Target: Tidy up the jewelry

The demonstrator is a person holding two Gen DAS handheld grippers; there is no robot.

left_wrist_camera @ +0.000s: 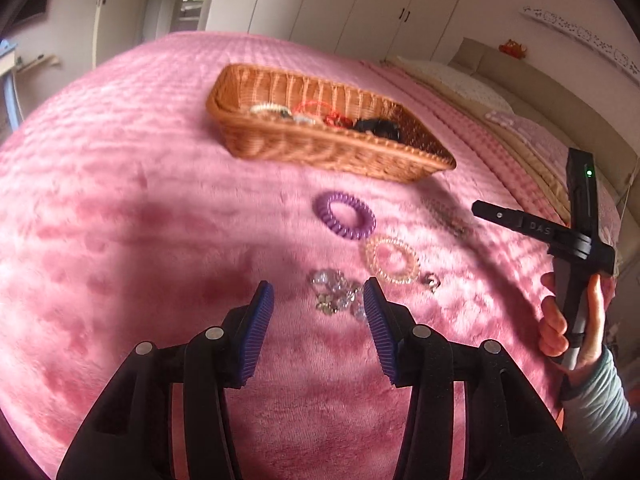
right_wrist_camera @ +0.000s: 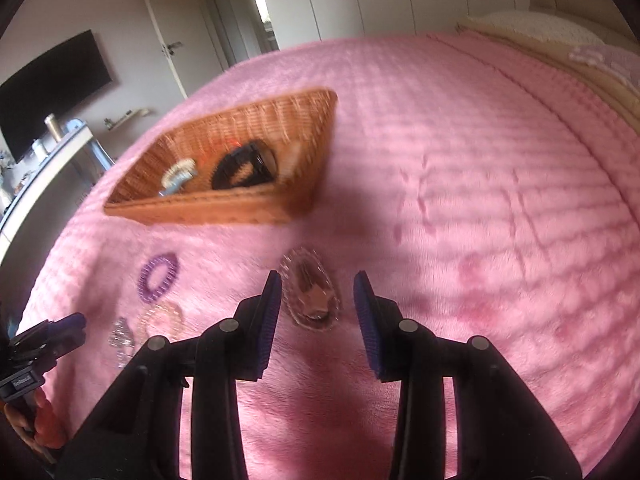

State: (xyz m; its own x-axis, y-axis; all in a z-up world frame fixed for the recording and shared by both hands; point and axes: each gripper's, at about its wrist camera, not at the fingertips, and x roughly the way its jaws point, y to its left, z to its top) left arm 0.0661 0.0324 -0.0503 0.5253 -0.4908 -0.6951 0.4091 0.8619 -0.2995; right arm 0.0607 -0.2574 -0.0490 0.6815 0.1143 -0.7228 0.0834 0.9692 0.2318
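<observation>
My left gripper [left_wrist_camera: 319,290] hangs open over the pink blanket [left_wrist_camera: 120,200]. A clear crystal bracelet [left_wrist_camera: 336,296] lies on the blanket between its fingertips, not pinched. Beyond it lie a purple spiral hair tie [left_wrist_camera: 345,215], a clear pink spiral tie [left_wrist_camera: 391,260] and a small ring [left_wrist_camera: 432,280]. My right gripper [right_wrist_camera: 317,280] is also open, above a clear beaded bracelet [right_wrist_camera: 312,292] with a brown star piece that lies between its tips, untouched. The wicker basket [left_wrist_camera: 320,152] [right_wrist_camera: 200,210] farther back holds several hair pieces and bands.
A hand [left_wrist_camera: 560,328] holds the other gripper's black handle [left_wrist_camera: 576,280] at the right edge. A blurred beaded bracelet [left_wrist_camera: 446,216] lies near the basket. The left gripper [right_wrist_camera: 64,330] shows at the lower left of the right wrist view. Pillows [left_wrist_camera: 460,80] sit at the bed's head.
</observation>
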